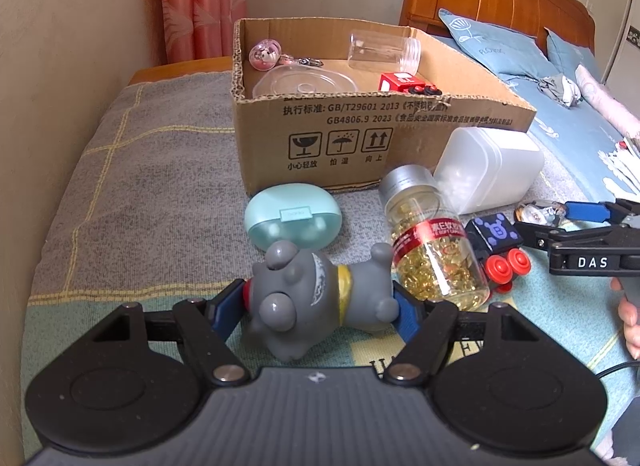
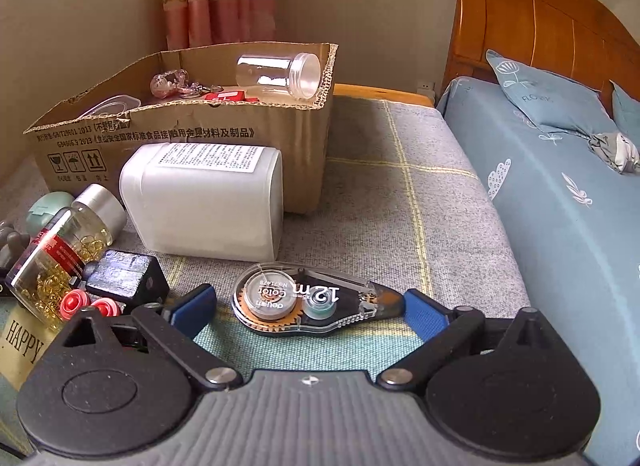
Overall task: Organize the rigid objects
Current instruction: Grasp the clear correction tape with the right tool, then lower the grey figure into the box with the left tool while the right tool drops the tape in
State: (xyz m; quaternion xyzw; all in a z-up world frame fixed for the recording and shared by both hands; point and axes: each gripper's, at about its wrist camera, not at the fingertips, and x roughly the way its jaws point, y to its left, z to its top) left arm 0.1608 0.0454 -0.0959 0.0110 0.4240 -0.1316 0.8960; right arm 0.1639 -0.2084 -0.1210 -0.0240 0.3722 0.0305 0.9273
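Note:
My left gripper (image 1: 318, 308) lies low over the blanket, shut on a grey toy animal (image 1: 308, 298) that lies on its side, with a blue pad against each end. My right gripper (image 2: 308, 308) stands open around a clear correction tape dispenser (image 2: 304, 302) flat on the blanket; the left pad (image 2: 196, 302) is clear of it and the right pad is at its tip. In the left wrist view, the right gripper (image 1: 560, 221) comes in from the right. A cardboard box (image 1: 360, 133) (image 2: 300, 153) stands behind, holding a clear jar (image 1: 380, 49), a pink ball keychain (image 1: 264, 55) and a red toy car (image 1: 404, 83).
A mint earbud case (image 1: 292, 221), a bottle of yellow capsules (image 1: 432, 246), a black block toy with red wheels (image 1: 496, 238) and a white plastic container (image 2: 200, 201) lie before the box. A blue-sheeted bed (image 2: 560, 205) and wooden headboard are on the right. A hand (image 1: 630, 322) shows at the edge.

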